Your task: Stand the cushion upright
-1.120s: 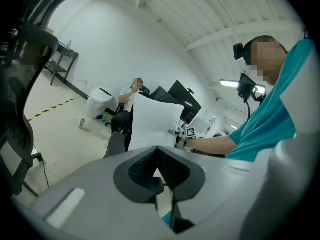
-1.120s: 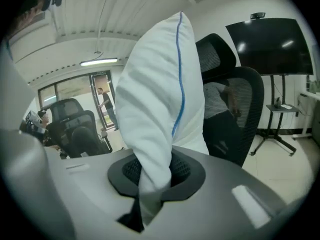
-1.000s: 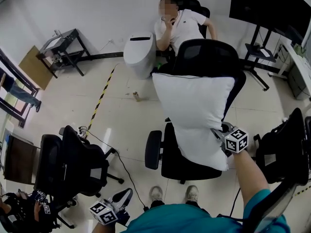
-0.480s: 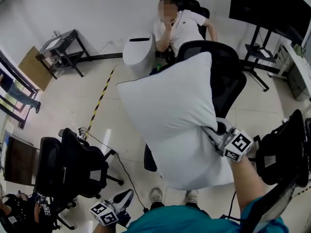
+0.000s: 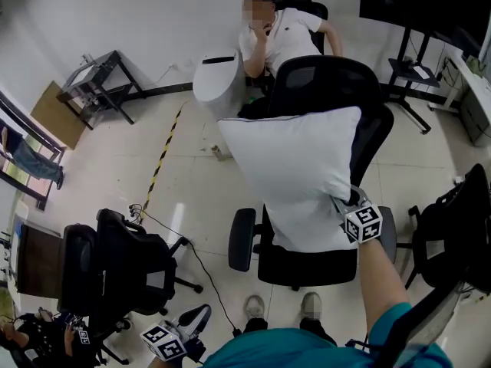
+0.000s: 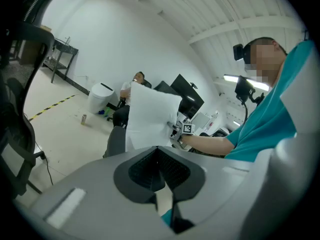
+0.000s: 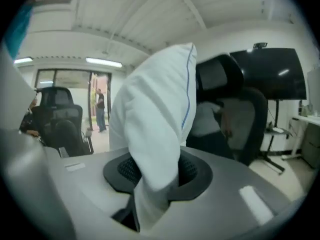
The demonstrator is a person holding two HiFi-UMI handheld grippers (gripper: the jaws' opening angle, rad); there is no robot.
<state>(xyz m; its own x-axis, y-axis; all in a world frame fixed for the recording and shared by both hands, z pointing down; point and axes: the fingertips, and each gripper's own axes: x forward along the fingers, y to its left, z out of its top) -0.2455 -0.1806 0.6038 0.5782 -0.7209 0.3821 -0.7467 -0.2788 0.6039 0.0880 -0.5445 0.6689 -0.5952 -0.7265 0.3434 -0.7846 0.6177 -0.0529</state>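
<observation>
Cushion (image 5: 295, 167) corner sits pinched between opening jaws of the right gripper (image 5: 342, 205), rest rising above.

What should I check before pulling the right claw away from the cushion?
1. Cushion upright on the office chair seat: ok.
2. Cushion leaning on the backrest: cannot tell.
3. Right claw clear of cushion: not ok; jaws opening, lower corner between them.
4. Left claw free: ok; closed, empty.
5. Seated person behind the chair out of the way: ok.
</observation>
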